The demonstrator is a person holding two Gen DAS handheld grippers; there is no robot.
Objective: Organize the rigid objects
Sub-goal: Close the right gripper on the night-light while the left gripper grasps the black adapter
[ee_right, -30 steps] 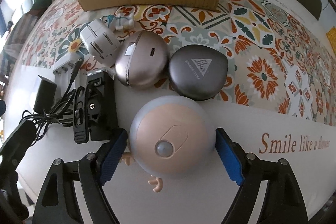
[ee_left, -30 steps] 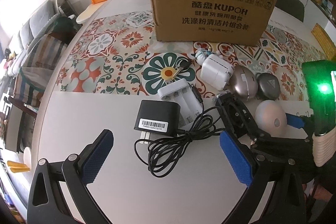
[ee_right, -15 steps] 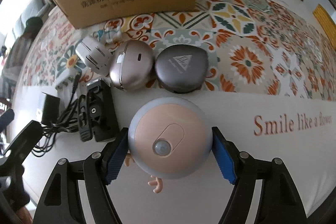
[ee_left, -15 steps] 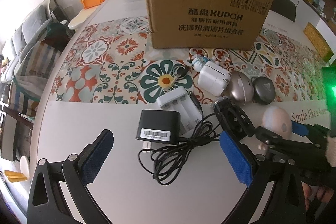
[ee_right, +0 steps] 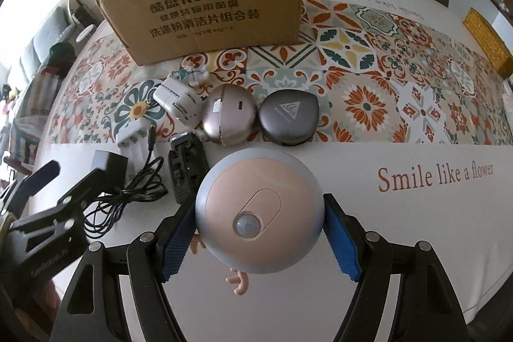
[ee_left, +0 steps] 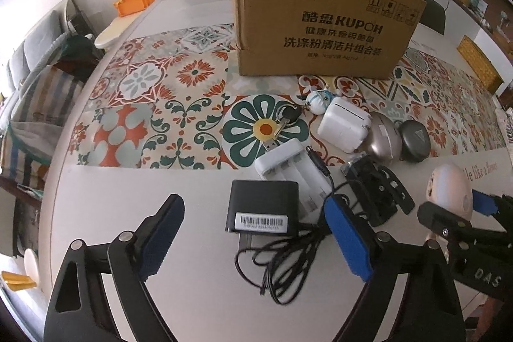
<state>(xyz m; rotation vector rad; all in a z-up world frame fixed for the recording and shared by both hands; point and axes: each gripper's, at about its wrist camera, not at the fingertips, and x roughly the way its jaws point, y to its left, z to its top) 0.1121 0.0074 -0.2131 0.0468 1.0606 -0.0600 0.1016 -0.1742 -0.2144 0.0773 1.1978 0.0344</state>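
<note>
1. Two grippers are in view. The right gripper [ee_right: 259, 233] is seen at lower centre of its own view, with both blue pads pressed against the sides of the round peach-and-grey sensor light [ee_right: 259, 210], which is clamped between them.
2. The left gripper [ee_left: 256, 233] sits at the bottom of its own view. Its jaws have just been closing but are spread; the black power adapter [ee_left: 262, 205] lies between them, untouched by either pad.
3. The adapter's coiled black cable [ee_left: 282, 265] is seen lower centre, beside the right-hand pad.
4. A white battery charger [ee_left: 290, 167] and a black clip mount [ee_left: 375, 191] lie just above the adapter.
5. Further up, a white plug block [ee_left: 344, 127], a gold round case [ee_right: 229, 114] and a grey case [ee_right: 288, 116] are lined up on the patterned tablecloth [ee_left: 154, 104].
6. The cardboard box [ee_left: 323, 15] stands at upper centre.
</note>
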